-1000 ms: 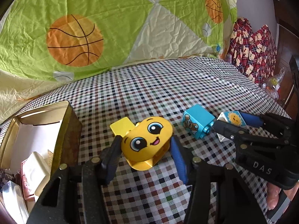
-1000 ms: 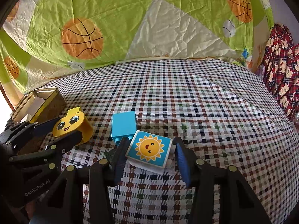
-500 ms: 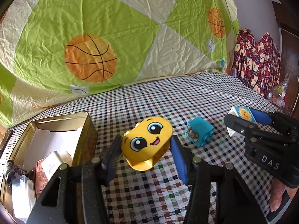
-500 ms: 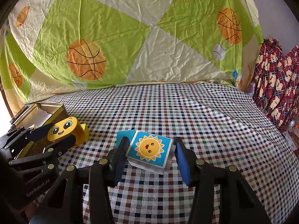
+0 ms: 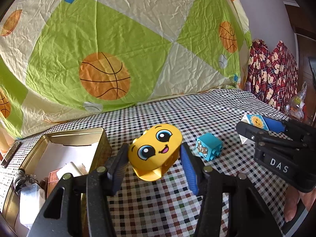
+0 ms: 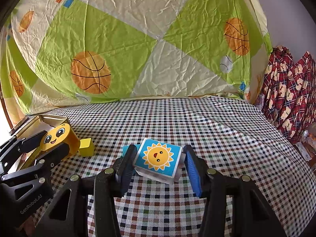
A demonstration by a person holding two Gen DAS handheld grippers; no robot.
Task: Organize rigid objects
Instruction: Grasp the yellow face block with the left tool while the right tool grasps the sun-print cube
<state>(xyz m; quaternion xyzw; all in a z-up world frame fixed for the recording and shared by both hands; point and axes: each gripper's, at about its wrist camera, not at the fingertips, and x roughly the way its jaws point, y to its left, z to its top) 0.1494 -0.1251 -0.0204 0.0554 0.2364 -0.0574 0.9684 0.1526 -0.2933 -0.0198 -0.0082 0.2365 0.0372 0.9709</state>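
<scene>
Yellow cube point(image 6: 86, 147) shows only from the right; jaws clamp face block point(image 5: 155, 151) and sun block point(image 6: 158, 159).

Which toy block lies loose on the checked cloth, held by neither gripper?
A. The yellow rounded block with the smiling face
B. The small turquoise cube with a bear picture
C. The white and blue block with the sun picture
B: the small turquoise cube with a bear picture lies on the checked cloth between the left gripper and the right gripper, each clamped on another block.

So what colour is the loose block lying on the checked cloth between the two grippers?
Light blue block, with a small bear picture on one face; clearest in the left wrist view.
</scene>
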